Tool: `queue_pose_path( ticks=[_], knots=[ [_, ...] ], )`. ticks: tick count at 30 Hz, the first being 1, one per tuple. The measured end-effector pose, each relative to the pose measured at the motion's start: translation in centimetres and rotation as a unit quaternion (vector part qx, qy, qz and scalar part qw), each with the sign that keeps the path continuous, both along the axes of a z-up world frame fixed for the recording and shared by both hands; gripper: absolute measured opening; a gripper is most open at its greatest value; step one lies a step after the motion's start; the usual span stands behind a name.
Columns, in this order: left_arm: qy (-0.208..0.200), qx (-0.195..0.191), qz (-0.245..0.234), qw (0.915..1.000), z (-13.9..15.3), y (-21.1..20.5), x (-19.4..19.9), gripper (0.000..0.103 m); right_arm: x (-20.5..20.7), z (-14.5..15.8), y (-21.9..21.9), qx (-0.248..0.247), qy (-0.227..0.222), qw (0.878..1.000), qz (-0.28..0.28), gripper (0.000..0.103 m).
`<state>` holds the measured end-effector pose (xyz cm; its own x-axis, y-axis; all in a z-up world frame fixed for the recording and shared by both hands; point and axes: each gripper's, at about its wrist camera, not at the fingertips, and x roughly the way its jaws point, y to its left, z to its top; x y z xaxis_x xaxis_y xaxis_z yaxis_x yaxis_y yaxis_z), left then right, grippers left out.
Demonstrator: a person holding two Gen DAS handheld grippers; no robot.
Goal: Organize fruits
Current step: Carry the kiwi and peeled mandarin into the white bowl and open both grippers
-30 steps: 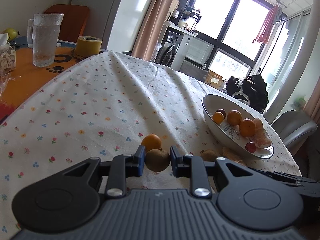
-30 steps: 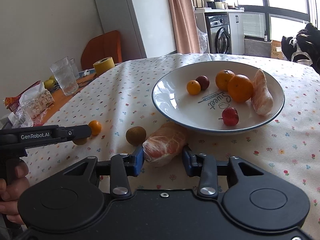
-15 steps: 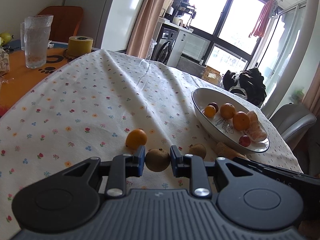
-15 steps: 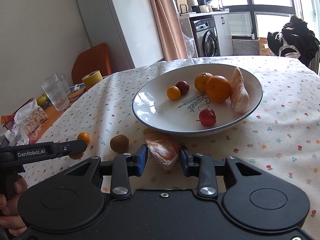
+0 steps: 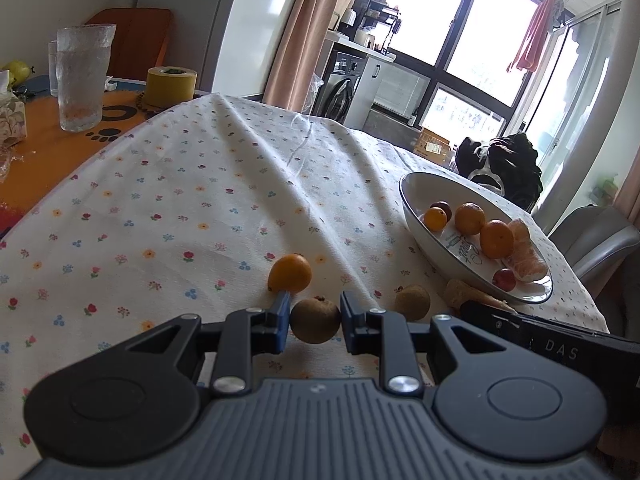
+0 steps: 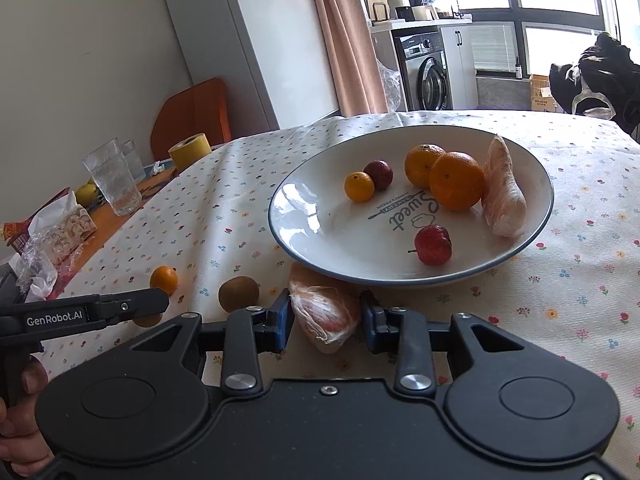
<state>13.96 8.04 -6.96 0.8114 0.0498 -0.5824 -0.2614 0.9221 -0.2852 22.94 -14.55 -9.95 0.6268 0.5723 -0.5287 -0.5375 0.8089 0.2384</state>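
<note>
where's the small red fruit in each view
Left wrist: small red fruit at the near end of the plate, right of centre, beside the peeled segment.
Right wrist: small red fruit on the plate's front part, below the "Sweet" lettering.
Shared landmark: the yellow tape roll beyond the tablecloth.

Plate (image 6: 304, 236): glossy glazed ceramic, white. Tablecloth (image 5: 200, 208): matt woven cloth, floral print. Tumbler (image 5: 82, 76): rough-textured clear glass. Left gripper (image 5: 314, 320): matt black plastic, bright metal screws. Brown fruit (image 5: 315, 321): dull, rough skin.
</note>
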Motion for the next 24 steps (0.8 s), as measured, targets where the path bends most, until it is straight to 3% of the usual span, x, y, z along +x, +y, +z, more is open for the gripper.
queue_pose_path(
  ticks=[24],
  knots=[
    [-0.026,0.003,-0.005,0.9997,1.8,-0.9,-1.1,0.025,-2.4,1.9,-0.5,0.017,-0.016,0.999,0.034,0.026]
  ],
)
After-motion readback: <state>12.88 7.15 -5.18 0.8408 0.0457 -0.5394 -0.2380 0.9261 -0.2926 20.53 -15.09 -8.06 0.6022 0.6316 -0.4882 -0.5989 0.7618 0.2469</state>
